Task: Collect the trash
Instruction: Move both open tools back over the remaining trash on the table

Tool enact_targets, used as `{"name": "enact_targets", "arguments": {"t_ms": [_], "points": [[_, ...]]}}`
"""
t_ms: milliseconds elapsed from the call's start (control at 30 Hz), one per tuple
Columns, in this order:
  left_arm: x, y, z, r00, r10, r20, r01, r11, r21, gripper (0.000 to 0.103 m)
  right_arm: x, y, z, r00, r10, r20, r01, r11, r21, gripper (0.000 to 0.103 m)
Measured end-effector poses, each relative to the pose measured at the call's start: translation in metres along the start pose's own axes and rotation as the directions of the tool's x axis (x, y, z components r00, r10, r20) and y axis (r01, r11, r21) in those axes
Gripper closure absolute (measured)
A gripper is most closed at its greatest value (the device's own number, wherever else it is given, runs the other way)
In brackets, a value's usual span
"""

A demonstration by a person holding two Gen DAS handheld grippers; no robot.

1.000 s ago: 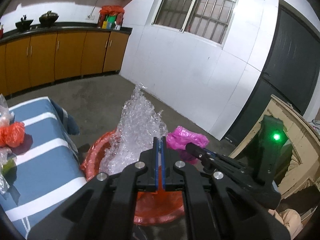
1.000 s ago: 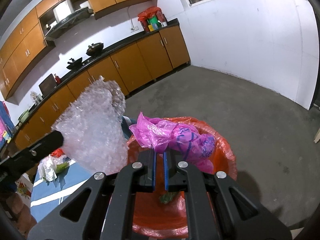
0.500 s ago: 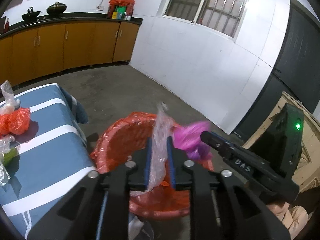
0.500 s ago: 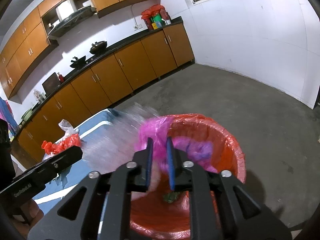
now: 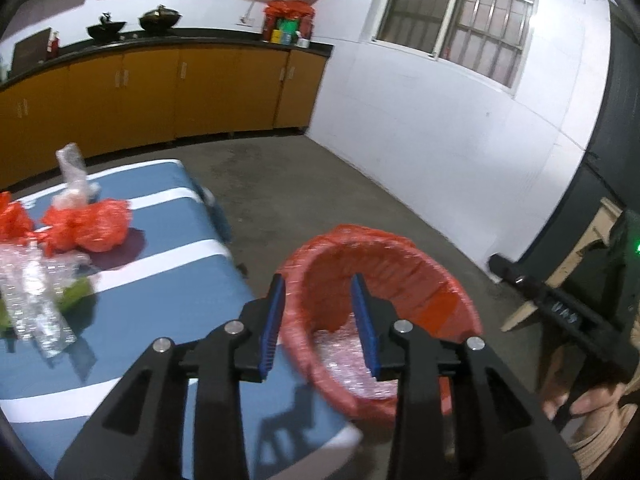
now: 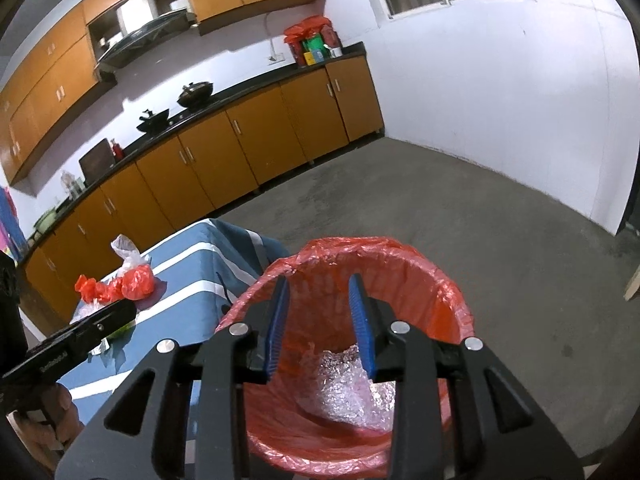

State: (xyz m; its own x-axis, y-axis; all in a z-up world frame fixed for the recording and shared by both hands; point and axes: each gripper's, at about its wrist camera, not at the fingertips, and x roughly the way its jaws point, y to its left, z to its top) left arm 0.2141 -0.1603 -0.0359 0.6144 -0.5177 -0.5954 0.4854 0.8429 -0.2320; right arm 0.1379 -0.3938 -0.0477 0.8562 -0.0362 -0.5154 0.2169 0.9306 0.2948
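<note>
Both claws hang over the red-lined bin (image 6: 400,272), the left claw (image 5: 318,308) and right claw (image 6: 318,312) each spreading wider with nothing between the pads. Crumpled bubble wrap (image 6: 352,392) lies inside the bin. More trash, an orange bag (image 5: 96,226), sits near the surface's (image 5: 160,292) far edge.

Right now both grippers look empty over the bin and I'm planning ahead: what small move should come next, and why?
Probably swing the left gripper, jaws opening and empty, back toward the striped table. The bubble wrap already lies in the red-lined bin, while an orange bag and clear plastic remain on the table.
</note>
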Motion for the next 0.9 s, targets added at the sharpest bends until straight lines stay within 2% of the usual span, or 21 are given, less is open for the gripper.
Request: {"name": "enact_targets", "arguments": {"t_ms": [133, 233, 400, 667, 900], "points": [[-0.018, 0.023, -0.008, 0.995, 0.095, 0.027, -0.095, 0.995, 0.004, 0.059, 0.003, 0.025, 0.001, 1.0, 0.017, 0.006, -0.017, 0.998, -0.064, 0.071], [-0.036, 0.048, -0.017, 0.978, 0.202, 0.053, -0.202, 0.979, -0.004, 0.052, 0.008, 0.051, -0.002, 0.999, 0.046, -0.001, -0.045, 0.992, -0.116, 0.071], [-0.062, 0.09, -0.03, 0.946, 0.318, 0.07, -0.314, 0.948, -0.057, 0.044, 0.023, 0.101, -0.006, 0.991, 0.13, -0.034, -0.134, 0.976, -0.17, 0.071], [-0.108, 0.168, -0.056, 0.862, 0.502, 0.075, -0.483, 0.857, -0.179, 0.034, 0.047, 0.189, -0.017, 0.959, 0.261, -0.107, -0.28, 0.926, -0.254, 0.071], [-0.137, 0.23, -0.072, 0.793, 0.608, 0.042, -0.573, 0.767, -0.289, 0.028, 0.081, 0.269, -0.041, 0.92, 0.336, -0.204, -0.387, 0.866, -0.317, 0.071]]}}
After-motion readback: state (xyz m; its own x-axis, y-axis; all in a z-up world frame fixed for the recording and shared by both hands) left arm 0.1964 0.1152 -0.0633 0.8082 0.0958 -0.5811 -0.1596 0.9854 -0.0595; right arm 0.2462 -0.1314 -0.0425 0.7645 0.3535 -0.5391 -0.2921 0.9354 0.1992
